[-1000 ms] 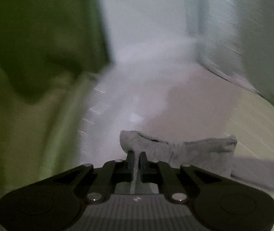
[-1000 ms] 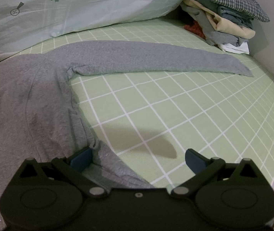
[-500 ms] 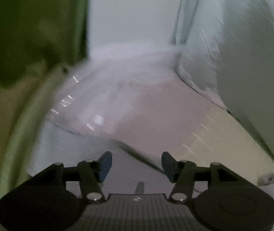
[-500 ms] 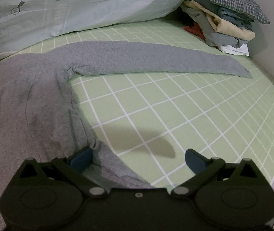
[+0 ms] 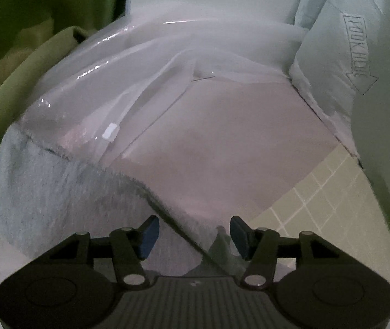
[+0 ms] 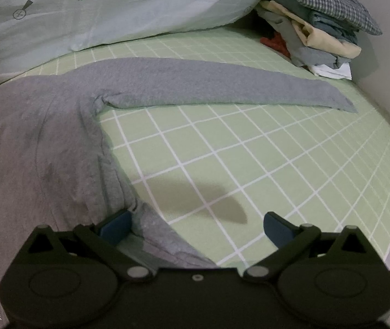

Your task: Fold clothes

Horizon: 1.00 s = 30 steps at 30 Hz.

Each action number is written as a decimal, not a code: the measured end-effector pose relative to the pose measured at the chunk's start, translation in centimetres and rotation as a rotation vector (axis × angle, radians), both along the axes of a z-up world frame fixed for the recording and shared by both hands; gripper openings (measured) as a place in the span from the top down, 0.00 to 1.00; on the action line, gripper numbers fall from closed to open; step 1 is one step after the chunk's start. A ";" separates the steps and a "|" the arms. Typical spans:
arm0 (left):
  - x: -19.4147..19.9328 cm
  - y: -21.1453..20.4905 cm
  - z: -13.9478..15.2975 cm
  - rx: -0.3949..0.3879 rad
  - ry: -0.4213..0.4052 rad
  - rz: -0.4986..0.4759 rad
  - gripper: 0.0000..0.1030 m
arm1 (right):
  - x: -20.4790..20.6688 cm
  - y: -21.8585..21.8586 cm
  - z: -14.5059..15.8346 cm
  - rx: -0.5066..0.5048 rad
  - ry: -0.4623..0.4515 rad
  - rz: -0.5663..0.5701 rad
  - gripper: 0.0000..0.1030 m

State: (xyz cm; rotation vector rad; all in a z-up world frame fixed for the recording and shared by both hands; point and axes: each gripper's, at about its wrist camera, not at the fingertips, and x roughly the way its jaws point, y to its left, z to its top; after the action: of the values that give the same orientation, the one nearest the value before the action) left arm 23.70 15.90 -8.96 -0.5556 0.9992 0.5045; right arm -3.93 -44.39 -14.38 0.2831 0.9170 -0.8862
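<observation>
A grey zip hoodie [image 6: 44, 142] lies flat on the green grid sheet [image 6: 249, 164]. One sleeve [image 6: 222, 85] stretches out to the right. My right gripper [image 6: 197, 220] stands open just above the sheet, its left finger beside the hoodie's bottom corner and nothing pressed between the pads. In the left wrist view the other grey sleeve [image 5: 57, 192] lies spread at the lower left, running under my left gripper [image 5: 193, 229]. Its jaws are closing slightly but stand apart above the grey cloth, with the pads not pressing on it.
A pink item in clear plastic [image 5: 208, 137] lies beyond the left sleeve. A pale blue quilt [image 6: 140, 5] bounds the back of the bed. A pile of folded clothes [image 6: 318, 35] sits at the back right by the wall. Green cloth [image 5: 16, 82] hangs at the left.
My left gripper has let go of the grey sleeve end and opened, then swung over. The sleeve now lies flat beneath it. The right gripper has stayed still.
</observation>
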 end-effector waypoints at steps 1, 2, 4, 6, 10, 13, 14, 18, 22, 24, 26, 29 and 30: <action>0.3 -0.2 0.0 0.022 0.012 -0.008 0.58 | 0.1 0.0 0.0 -0.003 0.002 0.001 0.00; 0.5 -0.2 0.0 0.044 0.025 -0.012 0.75 | 0.1 0.1 0.0 -0.005 0.005 0.002 0.00; 0.9 0.2 -0.1 0.058 0.036 -0.002 0.90 | 0.2 0.0 0.0 -0.009 0.005 0.005 0.00; 0.9 0.9 -0.2 0.018 0.018 0.027 0.96 | 0.3 -0.1 -0.1 -0.005 0.001 0.003 0.00; 0.6 1.5 1.4 0.003 -0.045 0.058 0.97 | 0.4 -0.2 -0.1 -0.002 -0.002 0.007 0.00; -0.3 1.3 4.9 -0.031 -0.169 0.035 0.97 | 0.2 -0.4 -0.1 0.008 -0.011 0.005 0.00; -0.9 1.3 6.3 -0.064 -0.221 0.028 0.97 | 0.2 -0.4 -0.1 0.012 -0.016 0.002 0.00; -4.4 0.3 11.3 -0.069 -0.358 -0.018 0.97 | 0.1 -0.3 -0.3 0.015 -0.031 -0.007 0.00; -7.7 -0.9 10.1 -0.070 -0.267 -0.077 0.97 | -0.2 -0.2 -0.4 0.017 -0.050 -0.017 0.00; -9.3 -1.3 6.7 -0.077 -0.135 -0.078 0.97 | -0.3 -0.2 -0.5 0.019 -0.060 -0.021 0.00; -10.6 -1.1 3.0 -0.135 0.000 -0.042 0.96 | -0.4 -0.2 -0.5 0.018 -0.065 -0.022 0.00; -12.2 -0.7 0.3 -0.236 0.064 0.025 0.91 | -0.3 -0.3 -0.4 0.014 -0.053 -0.011 0.00; -12.3 -0.6 0.4 -0.232 0.056 0.024 0.89 | -0.2 -0.3 -0.4 0.011 -0.047 -0.005 0.00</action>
State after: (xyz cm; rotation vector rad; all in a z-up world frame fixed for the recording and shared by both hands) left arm 11.41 15.28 -8.55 -0.7642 1.1134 0.4300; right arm -4.11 -44.68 -14.77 0.3152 0.8781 -0.8759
